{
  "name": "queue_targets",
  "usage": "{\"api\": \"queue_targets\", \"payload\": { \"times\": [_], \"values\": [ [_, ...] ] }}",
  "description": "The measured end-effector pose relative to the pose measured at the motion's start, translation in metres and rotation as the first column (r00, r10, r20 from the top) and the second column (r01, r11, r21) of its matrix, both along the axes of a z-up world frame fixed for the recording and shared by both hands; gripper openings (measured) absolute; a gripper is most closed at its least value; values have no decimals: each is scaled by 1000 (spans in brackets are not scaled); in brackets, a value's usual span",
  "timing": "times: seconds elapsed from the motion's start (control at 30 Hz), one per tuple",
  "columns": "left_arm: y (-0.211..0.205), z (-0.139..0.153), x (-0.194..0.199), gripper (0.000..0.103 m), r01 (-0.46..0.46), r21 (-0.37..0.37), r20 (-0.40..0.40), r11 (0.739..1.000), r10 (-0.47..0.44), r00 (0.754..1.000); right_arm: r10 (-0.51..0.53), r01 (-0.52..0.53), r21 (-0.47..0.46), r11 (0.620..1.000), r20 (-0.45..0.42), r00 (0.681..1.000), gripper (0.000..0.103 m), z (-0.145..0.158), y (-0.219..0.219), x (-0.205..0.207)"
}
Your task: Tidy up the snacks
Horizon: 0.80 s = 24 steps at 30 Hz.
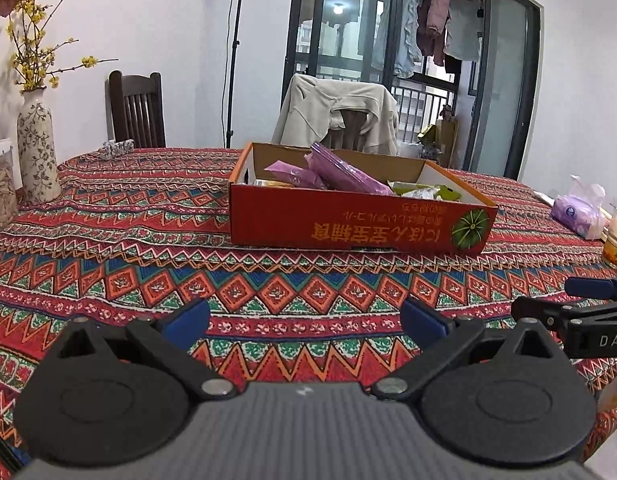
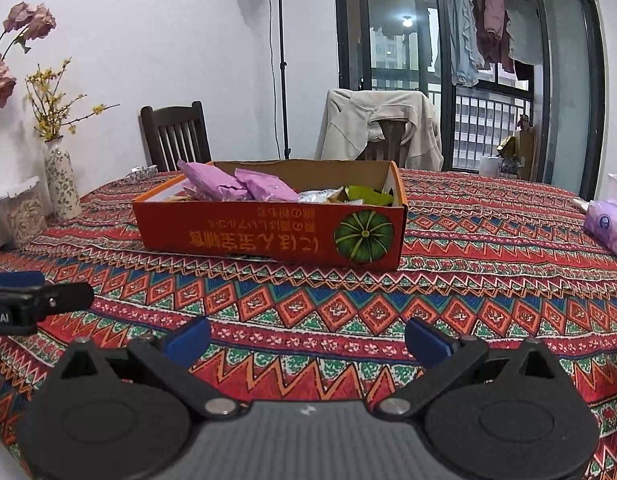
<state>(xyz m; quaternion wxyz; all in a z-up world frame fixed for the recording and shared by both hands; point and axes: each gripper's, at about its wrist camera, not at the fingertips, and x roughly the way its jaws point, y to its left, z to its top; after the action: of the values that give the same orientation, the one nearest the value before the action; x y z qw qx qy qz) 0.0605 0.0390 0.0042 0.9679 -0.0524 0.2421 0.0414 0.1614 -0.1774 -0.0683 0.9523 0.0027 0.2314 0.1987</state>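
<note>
A shallow red cardboard box with a green pumpkin printed on its front sits on the patterned tablecloth. Inside lie purple snack packets and green and white packets. My left gripper hovers open above the cloth, well short of the box, with nothing between its blue pads. My right gripper is likewise open and holds nothing. Each gripper shows at the edge of the other's view: the right gripper and the left gripper.
A flowered vase and a clear jar stand at the table's left edge. A purple tissue pack and a glass jar lie at the right. Chairs stand behind the table.
</note>
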Motion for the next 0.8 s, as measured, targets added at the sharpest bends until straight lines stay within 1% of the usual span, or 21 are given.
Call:
{"api": "queue_targets", "payload": {
  "times": [0.3, 0.8],
  "values": [
    [0, -5, -1, 103, 10, -7, -11, 1000, -10, 1000, 1, -1, -4, 1000, -9, 1000, 103, -2, 0, 0],
    [-2, -6, 0, 103, 11, -4, -11, 1000, -11, 1000, 2, -2, -4, 1000, -13, 1000, 103, -3, 1, 1]
  ]
}}
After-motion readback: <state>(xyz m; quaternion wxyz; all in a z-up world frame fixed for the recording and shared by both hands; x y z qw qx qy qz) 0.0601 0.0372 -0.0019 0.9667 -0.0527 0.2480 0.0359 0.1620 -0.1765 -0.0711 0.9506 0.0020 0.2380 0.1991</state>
